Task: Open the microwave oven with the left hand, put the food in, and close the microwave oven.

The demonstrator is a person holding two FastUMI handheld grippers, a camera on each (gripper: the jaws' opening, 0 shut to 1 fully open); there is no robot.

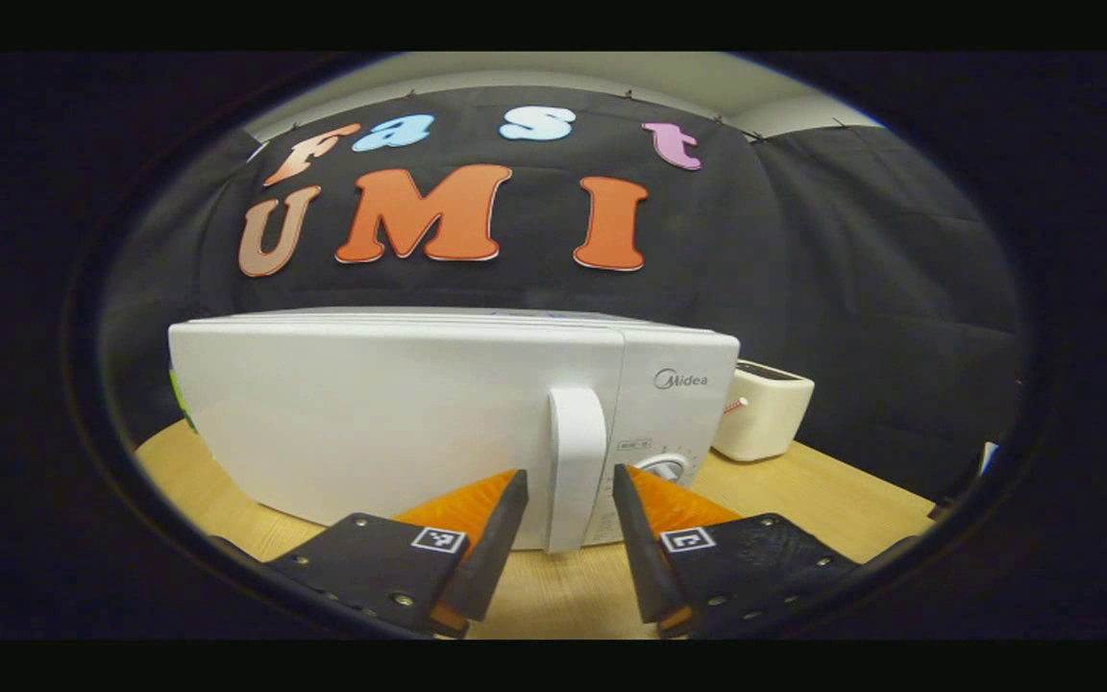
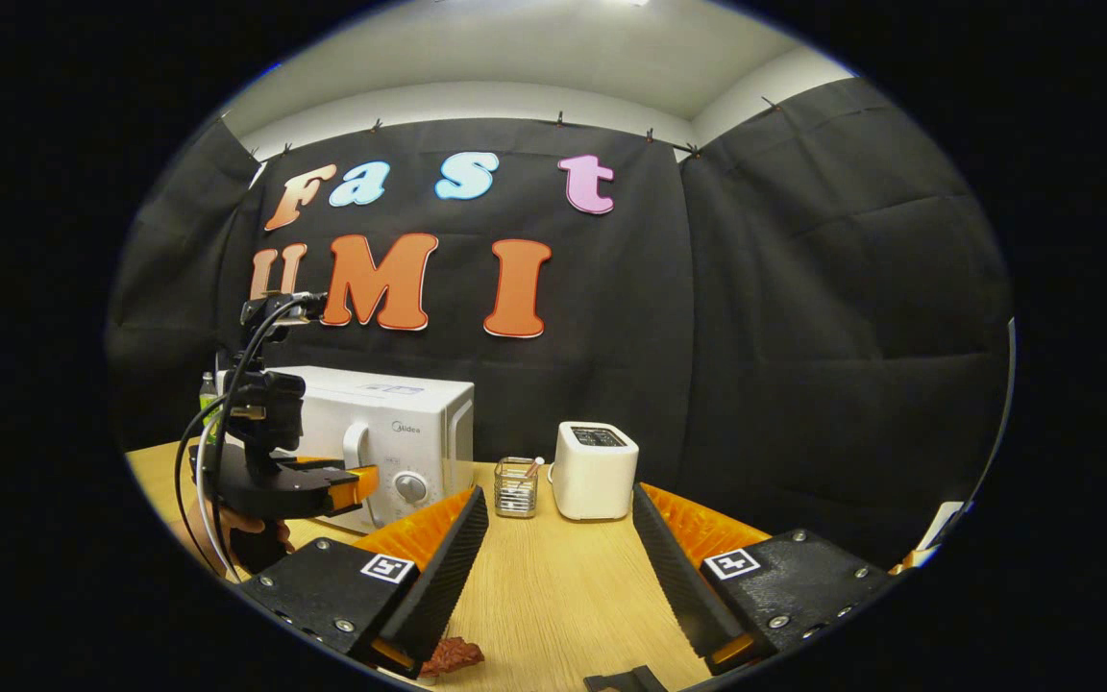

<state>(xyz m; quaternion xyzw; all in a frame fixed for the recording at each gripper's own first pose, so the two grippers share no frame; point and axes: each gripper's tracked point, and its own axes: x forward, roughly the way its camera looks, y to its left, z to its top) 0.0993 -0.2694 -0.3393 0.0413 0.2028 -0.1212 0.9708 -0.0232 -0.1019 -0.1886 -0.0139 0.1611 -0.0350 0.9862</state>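
You are holding the left gripper [image 1: 568, 481] wide apart around the handle [image 1: 576, 466] of the microwave [image 1: 400, 423], door not opened yet; your right gripper [image 2: 558, 509] is waiting wide, the food [image 2: 453, 656] lying under it

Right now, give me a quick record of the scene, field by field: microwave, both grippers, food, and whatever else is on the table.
microwave: white microwave oven, door shut
handle: vertical door handle, between the left gripper's fingers, not yet clamped
left gripper: left gripper, open
right gripper: right gripper, open, holding nothing
food: reddish-brown food piece on the wooden table
other: white toaster; small glass container
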